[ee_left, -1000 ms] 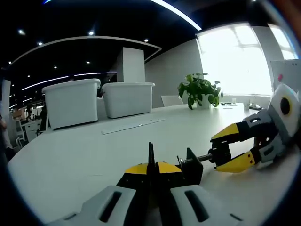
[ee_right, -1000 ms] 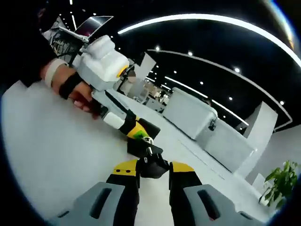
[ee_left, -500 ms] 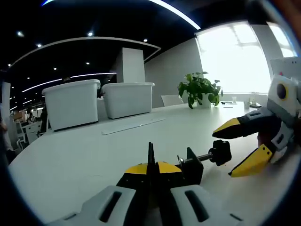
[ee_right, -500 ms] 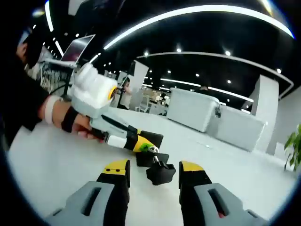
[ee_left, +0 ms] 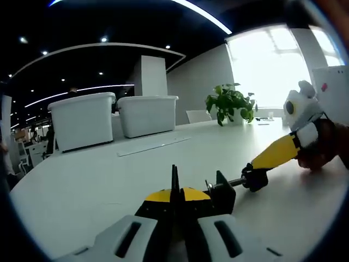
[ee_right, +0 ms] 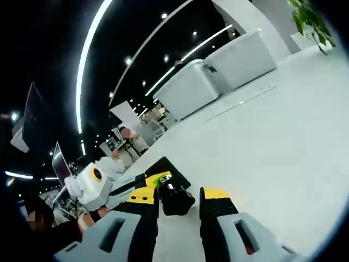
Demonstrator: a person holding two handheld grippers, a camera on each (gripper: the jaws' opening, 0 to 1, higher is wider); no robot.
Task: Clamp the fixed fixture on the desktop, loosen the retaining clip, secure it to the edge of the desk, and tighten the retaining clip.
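A black clamp fixture [ee_left: 221, 192] lies on the white desk [ee_left: 109, 180]. Its screw rod [ee_left: 234, 183] runs right to a black knob [ee_left: 255, 178]. My left gripper [ee_left: 175, 192] is shut on the fixture's thin upright plate. My right gripper [ee_left: 256, 172] reaches in from the right, rolled on edge, one yellow finger [ee_left: 275, 153] showing, shut on the knob. In the right gripper view the knob [ee_right: 175, 201] sits between the yellow tips of my right gripper [ee_right: 179, 194]. Just beyond it are the fixture's body [ee_right: 169, 168] and the left gripper [ee_right: 92, 185].
Two white bins [ee_left: 84, 117] [ee_left: 147, 113] stand at the back of the desk, with a flat pale strip [ee_left: 155, 144] in front of them. A potted plant [ee_left: 232, 103] is at the back right. A person's hand [ee_left: 324, 150] holds the right gripper.
The right gripper held the knob, opened and drew off it half a second ago, and is now rolled about a quarter turn and shut on it again. The left gripper and fixture stayed put.
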